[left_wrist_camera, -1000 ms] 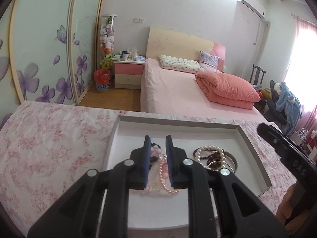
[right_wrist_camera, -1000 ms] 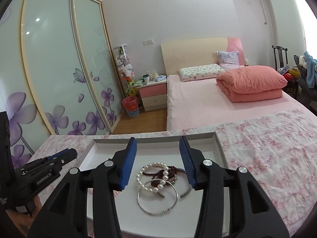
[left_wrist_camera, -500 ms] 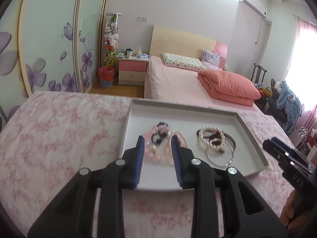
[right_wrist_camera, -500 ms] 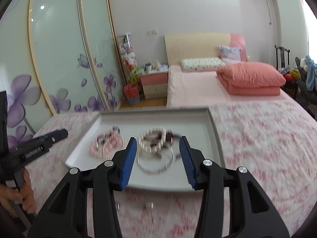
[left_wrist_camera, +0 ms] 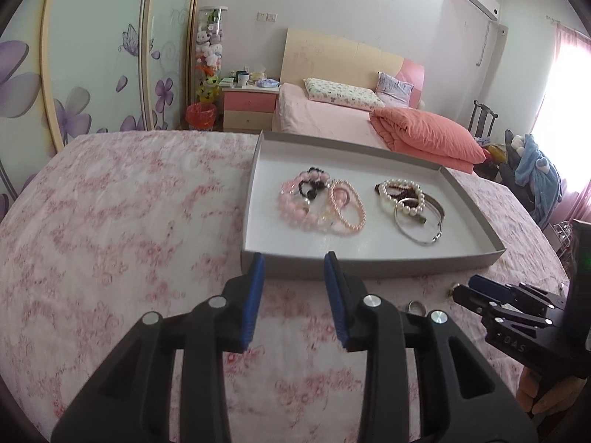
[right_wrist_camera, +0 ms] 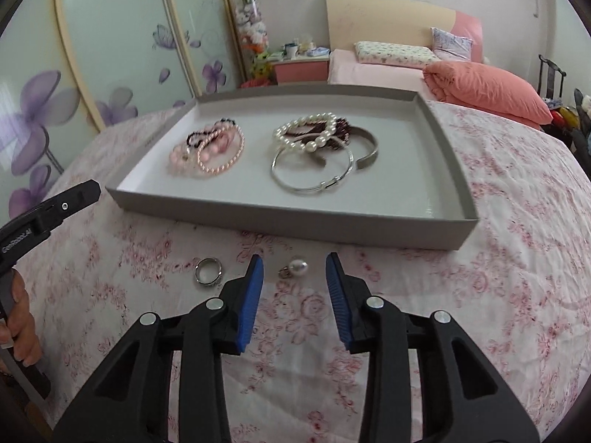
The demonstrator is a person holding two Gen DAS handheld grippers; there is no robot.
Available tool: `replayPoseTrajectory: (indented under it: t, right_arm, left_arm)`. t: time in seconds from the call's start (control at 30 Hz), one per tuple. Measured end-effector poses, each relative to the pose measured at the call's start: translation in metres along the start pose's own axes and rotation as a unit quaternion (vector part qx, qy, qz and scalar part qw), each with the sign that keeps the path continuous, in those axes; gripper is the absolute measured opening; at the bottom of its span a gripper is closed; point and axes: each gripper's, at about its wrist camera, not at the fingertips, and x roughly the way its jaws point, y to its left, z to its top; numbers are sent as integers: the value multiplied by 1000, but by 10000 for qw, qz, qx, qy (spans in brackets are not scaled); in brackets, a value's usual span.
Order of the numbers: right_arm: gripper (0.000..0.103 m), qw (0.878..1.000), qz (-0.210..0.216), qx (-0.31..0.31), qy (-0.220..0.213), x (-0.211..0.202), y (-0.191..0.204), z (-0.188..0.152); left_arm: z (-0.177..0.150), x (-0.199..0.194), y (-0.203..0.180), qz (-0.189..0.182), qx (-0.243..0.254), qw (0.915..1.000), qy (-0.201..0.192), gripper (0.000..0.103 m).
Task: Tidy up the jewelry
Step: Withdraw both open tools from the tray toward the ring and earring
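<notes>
Right wrist: left gripper (right_wrist_camera: 96,187) cut off

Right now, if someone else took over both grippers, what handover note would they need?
Left gripper: open, empty, short of the tray.
Right gripper: open, empty, low over the pearl earring.
Done: pink bead bracelets grouped left in the tray; pearl bracelet and silver bangle grouped right.
Left: the pearl earring and silver ring lie on the floral cloth before the tray.
</notes>
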Motion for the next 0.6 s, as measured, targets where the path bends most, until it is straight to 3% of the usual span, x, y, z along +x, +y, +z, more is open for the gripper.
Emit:
replayPoseTrajectory:
  t: [0.3, 0.6]
  right_arm:
    - [21, 9995, -256, -106, 181, 11, 4, 1]
    - [20, 9986, -499, -24, 177, 2, -14, -6]
  left_arm:
    - [-5, 0, -1, 10, 14, 10000, 65, 35]
    - [-9, 0, -24, -222, 247, 9993, 161, 40]
